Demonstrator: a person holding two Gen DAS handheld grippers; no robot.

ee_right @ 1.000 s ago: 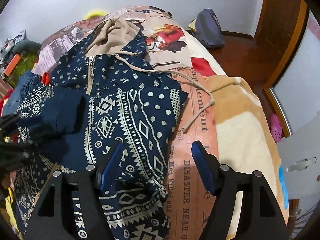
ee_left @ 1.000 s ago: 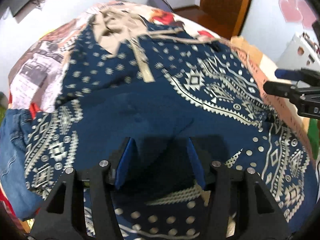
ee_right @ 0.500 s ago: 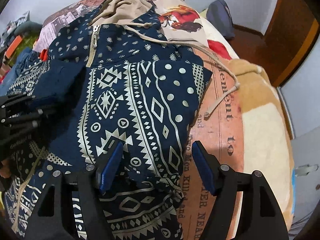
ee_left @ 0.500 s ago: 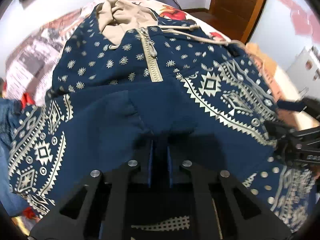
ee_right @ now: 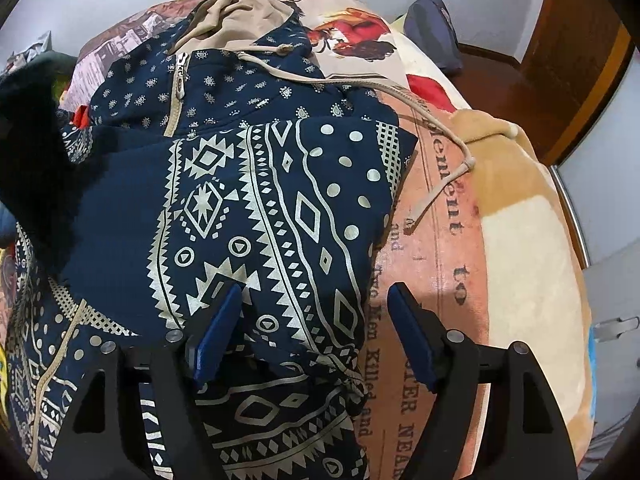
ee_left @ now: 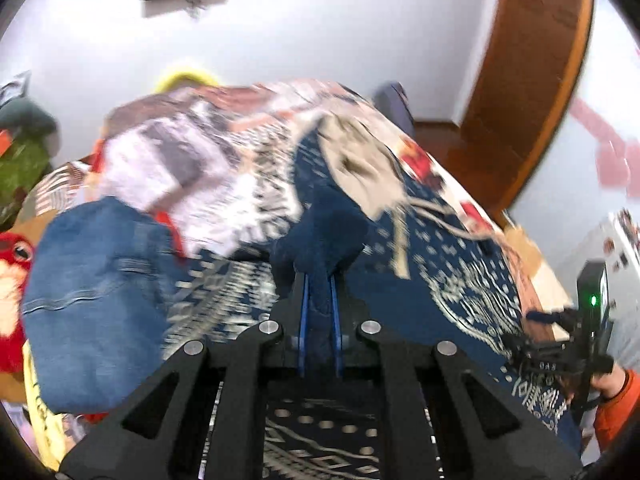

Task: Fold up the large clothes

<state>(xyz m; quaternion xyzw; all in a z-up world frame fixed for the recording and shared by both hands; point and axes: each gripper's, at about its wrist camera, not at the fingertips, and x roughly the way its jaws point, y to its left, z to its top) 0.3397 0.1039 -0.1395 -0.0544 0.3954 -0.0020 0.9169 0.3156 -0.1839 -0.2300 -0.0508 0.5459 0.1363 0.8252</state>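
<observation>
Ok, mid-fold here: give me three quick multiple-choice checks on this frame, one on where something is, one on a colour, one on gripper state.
1. Where does the loose end of the drawstring lie?
A. on the pink printed blanket, past the hoodie's edge
B. inside the hood
C. between the right gripper's fingers

2. What colour is the hood of the hoodie?
A. red
B. beige
C. green

3. What is the state of the left gripper?
A. wide open above the bed
B. out of view
C. shut on a bunch of the hoodie's navy fabric

Answers:
1 A, the cord runs off the hoodie onto the blanket.
2 B, the hood is tan against the navy patterned body.
3 C, the blue pads pinch dark cloth between them, while the right gripper stands open.
</observation>
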